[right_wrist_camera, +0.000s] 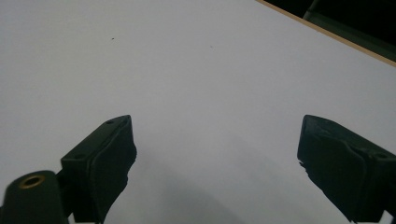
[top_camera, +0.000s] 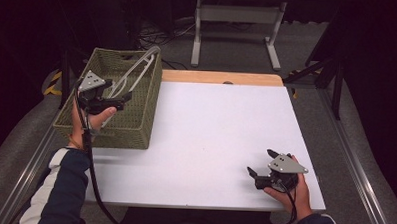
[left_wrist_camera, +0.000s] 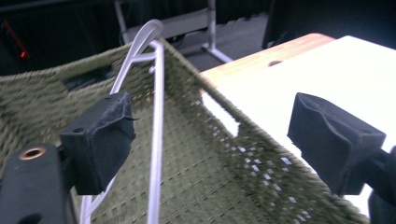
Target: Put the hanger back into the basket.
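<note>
High view: we see the left gripper (top_camera: 121, 100) up over the basket (top_camera: 136, 127) at the tabletop's (top_camera: 211, 122) left edge, and the white hanger (top_camera: 134, 69) lies inside it, hook end propped on the far right corner of the rim.
Hanger axis, high view: it runs from beside our left fingers away toward that far corner, so its long line points away from us.
Right gripper, high view: the right gripper (top_camera: 261, 164) sits low at the tabletop's near right, well apart from the basket; the left hand is clearly the nearer one.
Left gripper view: our left fingers (left_wrist_camera: 100, 140) are spread wide, holding nothing. One hanger arm passes just beside the left-hand finger; whether it touches, we cannot tell. The basket's right wall runs up between the two fingers.
Coming move, as we judge it: the hanger lies ahead and toward the left-hand finger, so the gripper would need to shift that way before closing across the thin arm.
Right gripper view: our right fingers (right_wrist_camera: 102, 163) are released too, wide apart over bare white tabletop, with the wooden edge at the far corner.
</note>
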The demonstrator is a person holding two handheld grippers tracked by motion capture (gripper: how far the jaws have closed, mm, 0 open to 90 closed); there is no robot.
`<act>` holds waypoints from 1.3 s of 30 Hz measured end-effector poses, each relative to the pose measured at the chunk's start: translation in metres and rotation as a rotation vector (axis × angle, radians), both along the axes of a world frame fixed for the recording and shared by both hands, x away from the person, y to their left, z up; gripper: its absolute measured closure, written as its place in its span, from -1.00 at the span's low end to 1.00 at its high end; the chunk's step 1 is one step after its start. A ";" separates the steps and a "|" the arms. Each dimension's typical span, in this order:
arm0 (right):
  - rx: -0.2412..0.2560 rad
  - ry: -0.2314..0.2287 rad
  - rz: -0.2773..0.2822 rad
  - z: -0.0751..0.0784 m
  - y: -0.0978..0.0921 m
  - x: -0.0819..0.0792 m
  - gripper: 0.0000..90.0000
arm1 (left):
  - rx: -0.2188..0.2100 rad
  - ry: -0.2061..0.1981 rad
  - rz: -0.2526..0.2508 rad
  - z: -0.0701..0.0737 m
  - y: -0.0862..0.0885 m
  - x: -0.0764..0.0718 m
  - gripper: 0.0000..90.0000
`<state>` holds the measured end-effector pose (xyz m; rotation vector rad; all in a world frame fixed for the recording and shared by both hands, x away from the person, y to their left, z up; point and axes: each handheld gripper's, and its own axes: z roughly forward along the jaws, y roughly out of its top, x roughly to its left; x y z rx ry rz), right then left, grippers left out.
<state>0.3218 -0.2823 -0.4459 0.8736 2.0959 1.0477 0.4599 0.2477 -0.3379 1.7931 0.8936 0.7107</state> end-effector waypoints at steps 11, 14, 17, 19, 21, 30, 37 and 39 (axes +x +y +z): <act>0.025 -0.009 -0.011 0.000 0.003 0.000 -0.75 | -0.011 -0.108 -0.090 0.005 -0.023 -0.030 -0.78; 0.036 -0.010 -0.020 0.000 0.002 0.000 -0.75 | -0.007 -0.143 -0.111 0.005 -0.032 -0.040 -0.79; 0.050 -0.017 -0.029 0.001 0.002 0.000 -0.77 | -0.004 -0.166 -0.151 0.002 -0.041 -0.052 -0.79; 0.054 -0.016 -0.029 0.001 0.001 0.000 -0.77 | -0.001 -0.173 -0.167 0.000 -0.044 -0.056 -0.79; 0.056 -0.015 -0.031 0.002 0.002 0.000 -0.77 | 0.005 -0.182 -0.202 -0.004 -0.052 -0.065 -0.80; 0.053 -0.028 -0.033 0.003 0.005 -0.001 -0.77 | 0.027 -0.181 -0.284 -0.023 -0.071 -0.093 -0.81; 0.057 -0.036 -0.032 0.004 0.010 -0.001 -0.77 | 0.048 -0.180 -0.335 -0.038 -0.076 -0.107 -0.82; 0.056 -0.041 -0.028 0.004 0.011 -0.002 -0.77 | 0.053 -0.174 -0.344 -0.042 -0.076 -0.108 -0.82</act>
